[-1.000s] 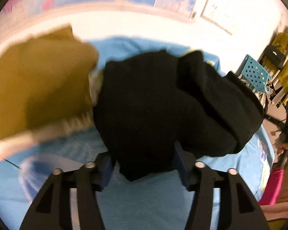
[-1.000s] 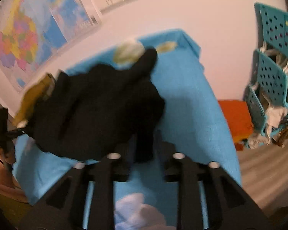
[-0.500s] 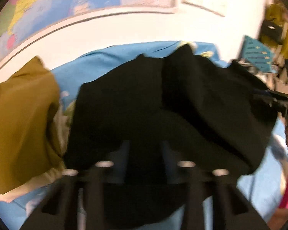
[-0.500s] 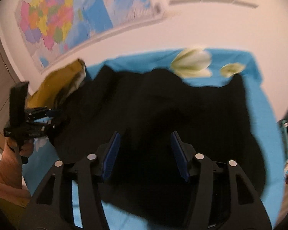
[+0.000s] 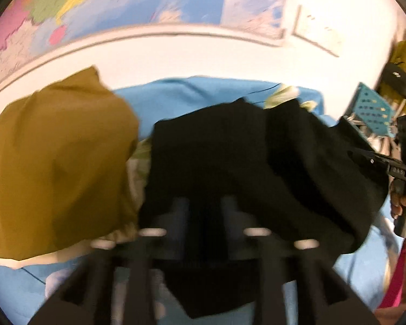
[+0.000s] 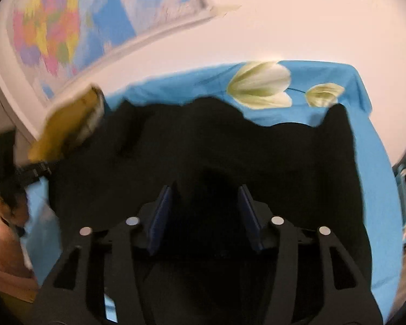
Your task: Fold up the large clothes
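Observation:
A large black garment (image 5: pixel 257 162) lies spread and rumpled on a blue tulip-print sheet (image 5: pixel 203 94). My left gripper (image 5: pixel 205 208) is blurred at the garment's near edge. Its jaws are opening and stand apart, with black cloth lying between and over them. In the right wrist view the same black garment (image 6: pixel 230 149) covers most of the blue sheet (image 6: pixel 379 176). My right gripper (image 6: pixel 206 211) hangs over the cloth's near part. Its jaws are opening too, and the blue pads (image 6: pixel 162 216) stand clear of the fabric. Each view shows the other gripper at its edge: the right gripper (image 5: pixel 398 162) and the left gripper (image 6: pixel 21 176).
A mustard garment (image 5: pixel 54 168) lies heaped left of the black one, also seen as the mustard garment (image 6: pixel 67 124). A world map (image 5: pixel 108 5) hangs on the white wall behind. A turquoise chair (image 5: pixel 373 111) stands to the right. A person's hand (image 5: pixel 404 205) holds the right gripper.
The left jaws closed on the garment's edge, then parted again. The right gripper swung left over the garment and its jaws widened. The black garment now lies spread wider on the sheet.

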Motion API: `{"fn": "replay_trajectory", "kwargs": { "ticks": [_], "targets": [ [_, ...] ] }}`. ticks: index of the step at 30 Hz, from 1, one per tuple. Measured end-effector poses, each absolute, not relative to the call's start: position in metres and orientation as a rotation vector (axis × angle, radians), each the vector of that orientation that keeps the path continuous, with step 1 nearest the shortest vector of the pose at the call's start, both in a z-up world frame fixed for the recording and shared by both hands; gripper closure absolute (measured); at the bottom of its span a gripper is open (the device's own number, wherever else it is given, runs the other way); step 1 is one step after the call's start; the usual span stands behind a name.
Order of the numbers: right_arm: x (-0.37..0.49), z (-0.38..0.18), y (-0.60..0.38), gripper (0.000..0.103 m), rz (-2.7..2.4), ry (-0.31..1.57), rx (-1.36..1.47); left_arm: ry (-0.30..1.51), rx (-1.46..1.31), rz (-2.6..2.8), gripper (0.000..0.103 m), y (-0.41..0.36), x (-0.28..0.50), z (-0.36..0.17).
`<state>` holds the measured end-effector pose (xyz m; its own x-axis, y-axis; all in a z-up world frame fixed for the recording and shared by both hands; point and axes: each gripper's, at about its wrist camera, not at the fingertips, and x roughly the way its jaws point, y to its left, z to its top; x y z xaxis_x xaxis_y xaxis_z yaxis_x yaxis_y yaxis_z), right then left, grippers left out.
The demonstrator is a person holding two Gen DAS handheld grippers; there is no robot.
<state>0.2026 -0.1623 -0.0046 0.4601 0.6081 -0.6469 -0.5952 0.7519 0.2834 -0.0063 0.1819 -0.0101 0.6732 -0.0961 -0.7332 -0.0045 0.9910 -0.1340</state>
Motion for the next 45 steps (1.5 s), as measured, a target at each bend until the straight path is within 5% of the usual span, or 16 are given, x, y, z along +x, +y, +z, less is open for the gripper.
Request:
{"fn": "replay_trajectory", "kwargs": {
  "ticks": [4,8,9,11,12,18,26,30,33,45],
  "targets": [
    [0.203,0.003,-0.183,0.035,0.631,0.775,-0.026,0.801,-0.086,-0.134,0.044,0.16,-0.003,-0.001],
    [0.208,-0.018,-0.168,0.035,0.574,0.826,-0.183,0.866,-0.062,-0.16,0.043,0.14,0.022,-0.013],
    [0.208,-0.022,-0.161,0.039,0.561,0.821,-0.225,0.893,-0.064,-0.155,0.043,0.136,0.027,-0.02],
    [0.207,-0.026,-0.158,0.069,0.537,0.807,-0.289,0.914,-0.04,-0.138,0.043,0.132,0.037,-0.03],
    [0.209,-0.028,-0.164,0.095,0.562,0.823,-0.266,0.917,-0.028,-0.129,0.043,0.131,0.041,-0.032],
    [0.216,-0.008,-0.204,0.102,0.513,0.738,-0.163,0.917,-0.041,-0.072,0.051,0.146,0.04,-0.031],
    [0.221,-0.017,-0.204,0.097,0.499,0.795,-0.115,0.918,-0.045,-0.037,0.052,0.149,0.044,-0.033],
    [0.198,0.007,-0.199,0.068,0.546,0.706,-0.083,0.923,-0.048,-0.034,0.052,0.15,0.043,-0.032],
    [0.175,0.019,-0.178,0.062,0.646,0.656,-0.114,0.916,-0.041,-0.024,0.052,0.149,0.041,-0.03],
    [0.191,-0.033,-0.151,0.06,0.655,0.784,-0.14,0.855,-0.009,-0.01,0.039,0.132,0.019,-0.025]
  ]
}}
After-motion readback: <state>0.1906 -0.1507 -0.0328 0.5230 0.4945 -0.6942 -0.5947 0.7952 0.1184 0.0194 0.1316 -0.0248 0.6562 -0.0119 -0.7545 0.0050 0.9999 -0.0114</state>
